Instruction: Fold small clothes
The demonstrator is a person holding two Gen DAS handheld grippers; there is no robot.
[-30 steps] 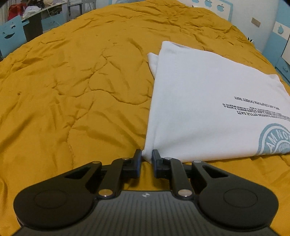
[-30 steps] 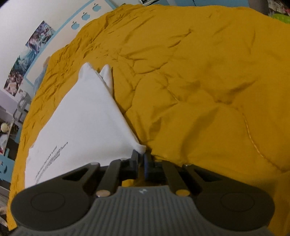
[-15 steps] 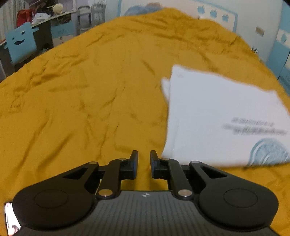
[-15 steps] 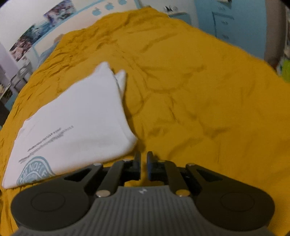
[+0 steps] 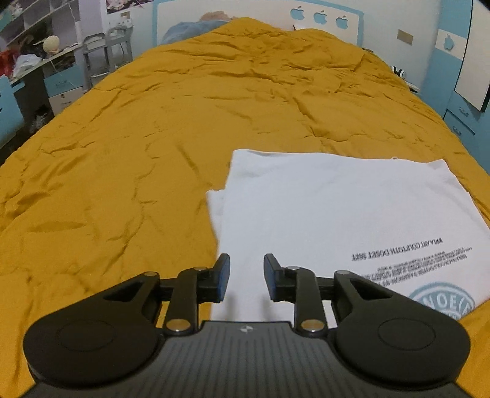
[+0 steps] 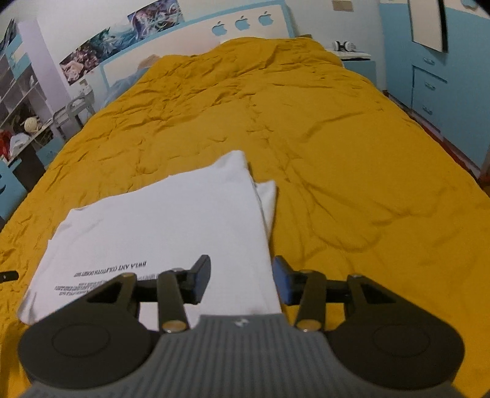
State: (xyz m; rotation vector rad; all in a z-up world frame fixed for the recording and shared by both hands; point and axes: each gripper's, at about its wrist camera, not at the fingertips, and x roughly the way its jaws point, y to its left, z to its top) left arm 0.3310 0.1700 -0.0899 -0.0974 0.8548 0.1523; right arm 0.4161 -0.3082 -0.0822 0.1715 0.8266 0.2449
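The folded white T-shirt lies flat on the bed, at the near end of the yellow quilt. In the left wrist view its long axis runs left to right, with the printed end at the near right. The black lines of lettering and the pale blue round emblem read upside down from here. A second layer of white cloth sticks out from under the top layer along the shirt's left edge in this view; in the right wrist view the same kind of flap shows at the shirt's far right corner.

The left gripper is above the shirt's near left corner, jaws moderately open and holding nothing. The right gripper is above the shirt's near right edge, jaws wide apart and empty; that edge passes between them in the view.

The quilt is creased and covers the whole bed. At the far end stands a white headboard with blue apple shapes. Posters hang on the far wall, blue drawers stand to the right, and a cluttered desk and shelves are to the left.
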